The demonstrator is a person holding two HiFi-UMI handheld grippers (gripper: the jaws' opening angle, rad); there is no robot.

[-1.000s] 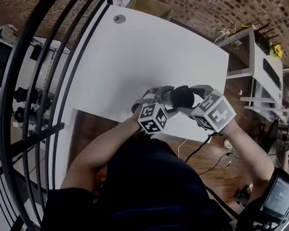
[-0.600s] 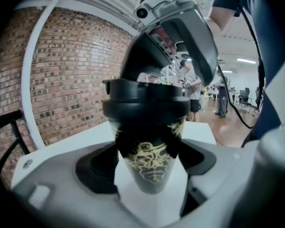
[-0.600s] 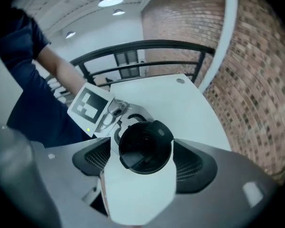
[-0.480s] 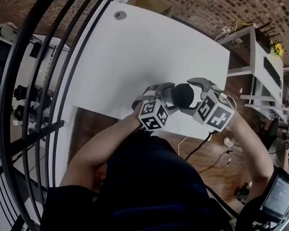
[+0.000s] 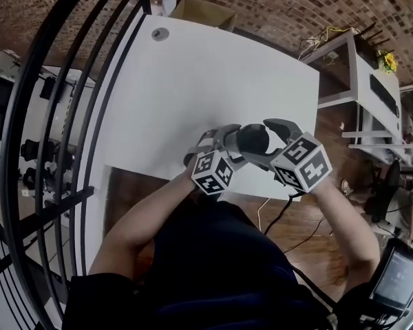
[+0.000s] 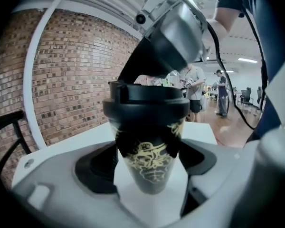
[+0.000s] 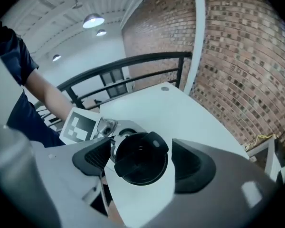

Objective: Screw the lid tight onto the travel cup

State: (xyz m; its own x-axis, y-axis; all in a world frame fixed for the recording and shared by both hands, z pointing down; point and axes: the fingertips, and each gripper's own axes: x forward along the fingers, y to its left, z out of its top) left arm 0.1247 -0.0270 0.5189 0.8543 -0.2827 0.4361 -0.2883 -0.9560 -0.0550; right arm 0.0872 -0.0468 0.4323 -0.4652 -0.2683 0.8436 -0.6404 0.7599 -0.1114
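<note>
Over the white table [image 5: 193, 81] the travel cup [image 6: 149, 160] stands upright.

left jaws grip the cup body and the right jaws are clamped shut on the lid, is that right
The right gripper is not clamped: its jaws have just been opening and stand apart around the lid, as the right gripper view shows. The left gripper does grip the travel cup.

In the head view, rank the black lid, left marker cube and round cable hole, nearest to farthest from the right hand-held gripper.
1. black lid, between its jaws.
2. left marker cube, beside it, lower left.
3. cable hole, far table corner.
</note>
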